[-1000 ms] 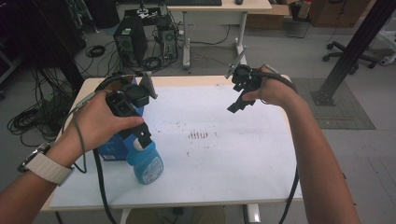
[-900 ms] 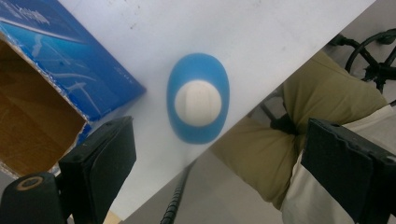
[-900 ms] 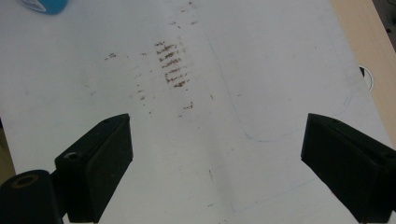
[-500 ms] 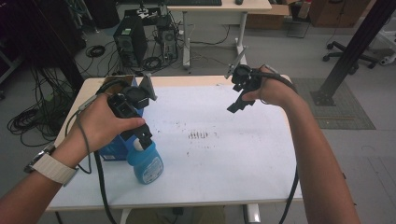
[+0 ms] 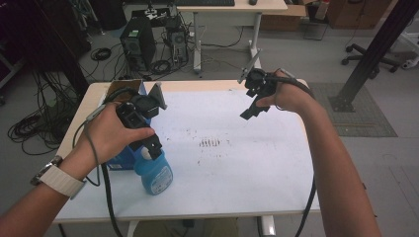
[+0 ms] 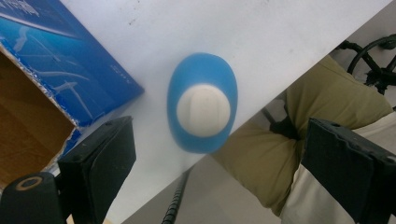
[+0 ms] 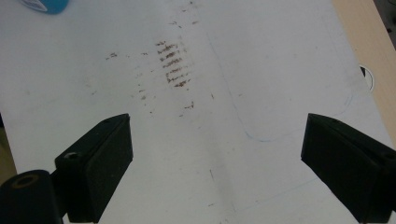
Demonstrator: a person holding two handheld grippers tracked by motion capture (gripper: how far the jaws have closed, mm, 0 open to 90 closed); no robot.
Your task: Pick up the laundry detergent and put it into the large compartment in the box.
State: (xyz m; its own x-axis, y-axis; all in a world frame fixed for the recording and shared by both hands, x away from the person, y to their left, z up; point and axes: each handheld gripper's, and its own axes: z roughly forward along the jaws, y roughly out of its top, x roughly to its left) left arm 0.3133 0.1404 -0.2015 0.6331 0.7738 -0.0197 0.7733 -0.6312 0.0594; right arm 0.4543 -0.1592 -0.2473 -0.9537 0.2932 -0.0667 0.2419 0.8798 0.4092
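Little changed since the earlier frames, left gripper (image 5: 150,148) still poised directly over upright blue bottle (image 5: 154,173), jaws spread wide either side of its white cap (image 6: 203,109), bottle just beside blue box (image 6: 70,60) on white table (image 5: 237,163), right gripper (image 5: 252,109) raised at far right, jaws spread over smudges (image 7: 172,65).

Bottle (image 5: 153,174) on table (image 5: 257,163), just right of box (image 5: 122,157).
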